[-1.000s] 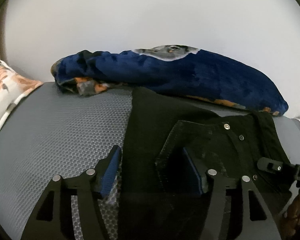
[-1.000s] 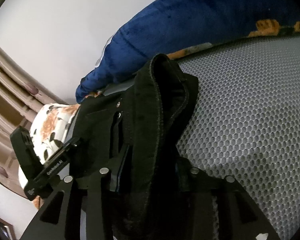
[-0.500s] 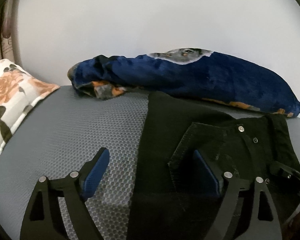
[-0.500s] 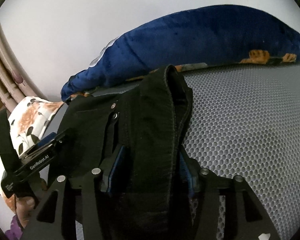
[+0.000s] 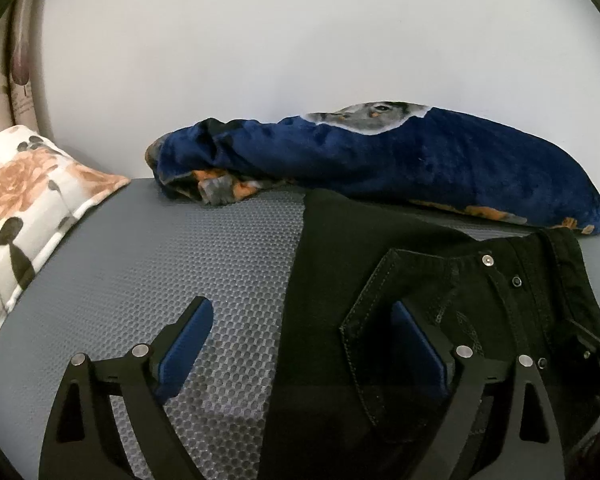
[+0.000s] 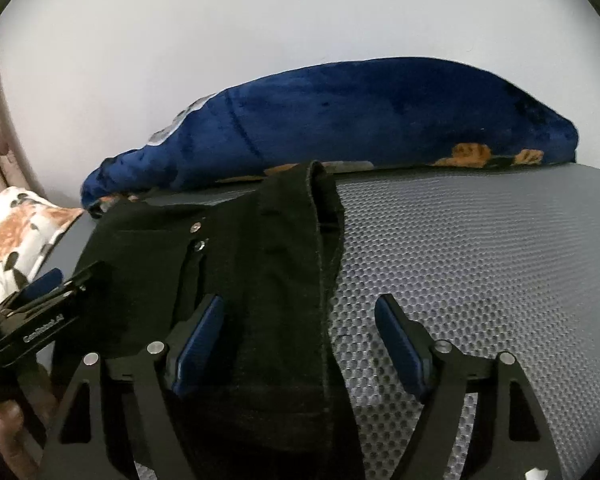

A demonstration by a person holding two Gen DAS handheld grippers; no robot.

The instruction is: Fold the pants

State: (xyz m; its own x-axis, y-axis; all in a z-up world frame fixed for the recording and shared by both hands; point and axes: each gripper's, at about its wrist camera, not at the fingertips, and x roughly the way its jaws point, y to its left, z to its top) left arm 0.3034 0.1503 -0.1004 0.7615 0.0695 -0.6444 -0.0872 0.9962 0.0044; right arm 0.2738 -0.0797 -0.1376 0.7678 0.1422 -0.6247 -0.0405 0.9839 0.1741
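Right fingers [image 6: 300, 336] newly apart; pants [image 6: 276, 280] lengthwise

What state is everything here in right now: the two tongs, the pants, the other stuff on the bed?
Left tongs: open, holding nothing, straddling the pants' left edge.
Right tongs: open, straddling the waistband edge.
Pants: black, lying folded on the grey mat, released.
Blanket: blue, bunched against the wall.
Pillow: floral, lying at the mat's left edge.
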